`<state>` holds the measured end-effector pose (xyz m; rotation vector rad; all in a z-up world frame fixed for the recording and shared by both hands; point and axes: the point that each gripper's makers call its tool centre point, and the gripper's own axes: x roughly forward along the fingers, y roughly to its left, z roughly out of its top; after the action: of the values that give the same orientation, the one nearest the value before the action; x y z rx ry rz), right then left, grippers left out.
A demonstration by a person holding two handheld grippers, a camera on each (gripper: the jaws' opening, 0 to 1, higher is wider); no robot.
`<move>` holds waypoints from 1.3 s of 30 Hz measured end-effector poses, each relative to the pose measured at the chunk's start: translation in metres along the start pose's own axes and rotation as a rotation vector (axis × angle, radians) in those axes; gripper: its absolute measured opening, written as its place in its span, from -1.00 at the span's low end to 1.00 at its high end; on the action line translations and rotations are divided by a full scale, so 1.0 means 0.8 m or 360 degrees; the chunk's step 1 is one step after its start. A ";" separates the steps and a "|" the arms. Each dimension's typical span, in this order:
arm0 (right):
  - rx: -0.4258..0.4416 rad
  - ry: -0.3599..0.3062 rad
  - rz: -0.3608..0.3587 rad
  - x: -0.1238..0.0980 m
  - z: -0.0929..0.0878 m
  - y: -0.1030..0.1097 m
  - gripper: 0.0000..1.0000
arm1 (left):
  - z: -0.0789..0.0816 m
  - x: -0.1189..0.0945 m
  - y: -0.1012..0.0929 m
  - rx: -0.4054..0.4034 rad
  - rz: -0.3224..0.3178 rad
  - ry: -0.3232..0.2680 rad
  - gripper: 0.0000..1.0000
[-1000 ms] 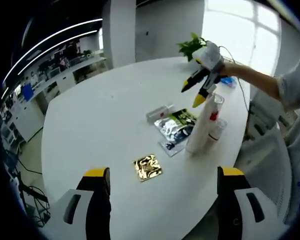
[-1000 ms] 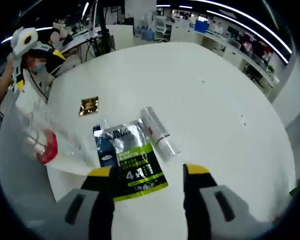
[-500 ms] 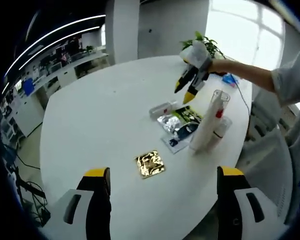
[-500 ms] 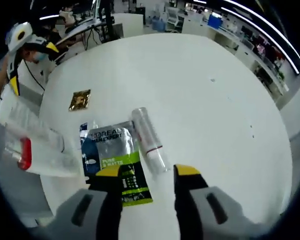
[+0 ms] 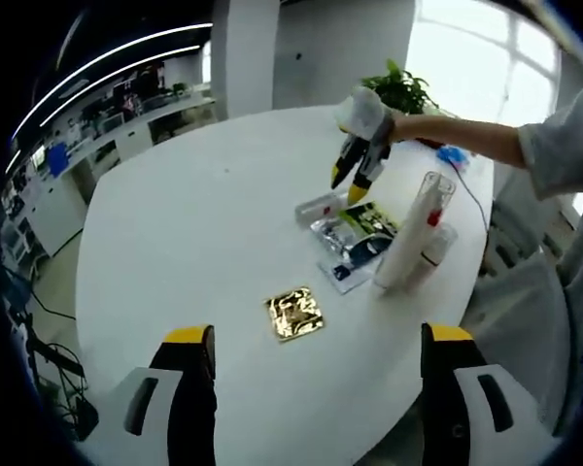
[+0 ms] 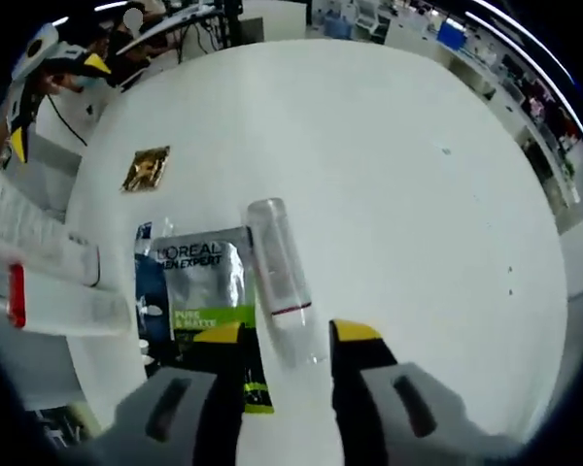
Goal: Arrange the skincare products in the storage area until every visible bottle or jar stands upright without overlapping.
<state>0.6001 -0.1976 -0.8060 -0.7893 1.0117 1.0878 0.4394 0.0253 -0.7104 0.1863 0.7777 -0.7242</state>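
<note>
Straddling: right tool (image 6: 285, 335) has its jaws parted around the near end of the clear bottle (image 6: 277, 267), which lies flat on the white table (image 6: 369, 175); contact cannot be told.
Beside bottle: silver-and-green sachet (image 6: 202, 296) lies flat, just left of it in the right gripper view.
Table edge: two white tubes (image 5: 413, 238) stand together near the edge by the person's sleeve (image 5: 564, 146).
Left tool: (image 5: 311, 340) open, holding nothing, above the near table edge.
Ahead of left tool: gold sachet (image 5: 294, 313), then the sachet and bottle.
</note>
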 end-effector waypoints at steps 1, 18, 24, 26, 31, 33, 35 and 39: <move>-0.0007 0.0010 0.0007 0.002 -0.001 0.000 -0.34 | -0.001 0.000 0.000 0.0000 -0.0001 0.0003 0.69; -0.0048 0.0114 0.0114 0.022 -0.006 0.000 -0.48 | -0.006 0.005 0.004 -0.0030 0.0004 0.0019 0.67; -0.0060 0.0126 0.0124 0.024 -0.009 0.002 -0.52 | -0.004 0.006 0.004 -0.0031 0.0002 0.0014 0.67; -0.0052 0.0126 0.0132 0.023 -0.009 0.003 -0.54 | -0.004 0.006 0.004 -0.0032 0.0001 0.0017 0.66; -0.0054 0.0127 0.0119 0.022 -0.009 0.004 -0.59 | -0.004 0.006 0.002 -0.0032 0.0000 0.0014 0.66; -0.0058 0.0125 0.0113 0.022 -0.009 0.004 -0.60 | -0.005 0.006 0.001 -0.0029 -0.0002 0.0016 0.66; -0.0071 0.0127 0.0111 0.022 -0.009 0.005 -0.61 | -0.004 0.006 0.001 -0.0026 -0.0002 0.0017 0.66; -0.0096 0.0153 0.0094 0.021 -0.009 0.007 -0.63 | -0.003 0.004 0.001 -0.0021 0.0003 0.0012 0.66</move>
<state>0.5946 -0.1971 -0.8242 -0.8719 1.0932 1.1441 0.4401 0.0250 -0.7141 0.1778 0.7895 -0.7165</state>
